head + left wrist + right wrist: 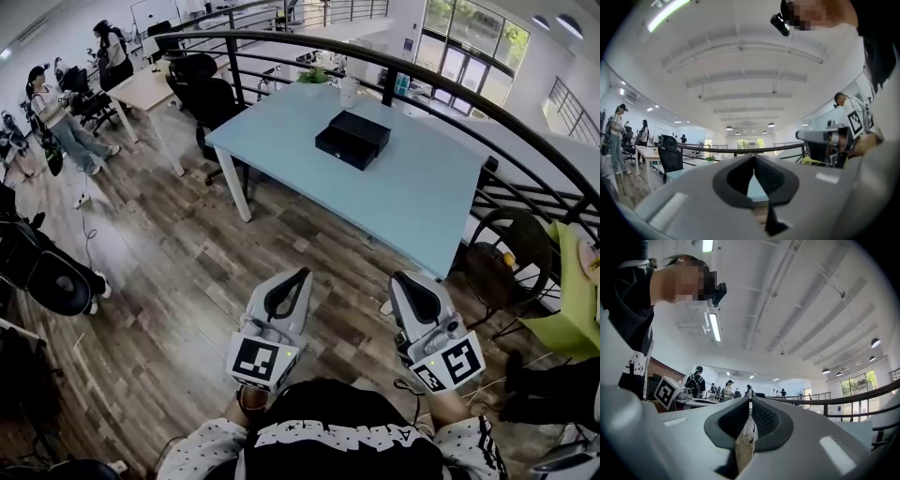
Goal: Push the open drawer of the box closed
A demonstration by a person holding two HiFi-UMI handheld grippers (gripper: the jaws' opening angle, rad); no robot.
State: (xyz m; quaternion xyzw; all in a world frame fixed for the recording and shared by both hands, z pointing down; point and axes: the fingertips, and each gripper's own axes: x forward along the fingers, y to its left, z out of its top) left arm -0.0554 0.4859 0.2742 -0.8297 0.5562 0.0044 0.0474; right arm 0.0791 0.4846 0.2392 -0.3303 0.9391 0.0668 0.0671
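A black box (pixel 354 137) lies on the far half of the light blue table (pixel 412 202), its drawer (pixel 339 148) pulled out a little toward me. Both grippers hang low in front of my body, well short of the table and far from the box. In the head view the left gripper (pixel 302 273) points up and forward with its dark pads together, holding nothing. Beside it the right gripper (pixel 397 278) is likewise shut and empty. The left gripper view shows its jaws (pixel 753 159) meeting at the tip, with the table just beyond. In the right gripper view the gripper (pixel 750 401) is shut.
A black curved railing (pixel 450 80) runs behind and right of the table. Black office chairs (pixel 211 98) stand at its far left corner. A glass (pixel 349 91) and a plant (pixel 314 76) sit at the far edge. People sit at the left (pixel 56 117). Wood floor lies between me and the table.
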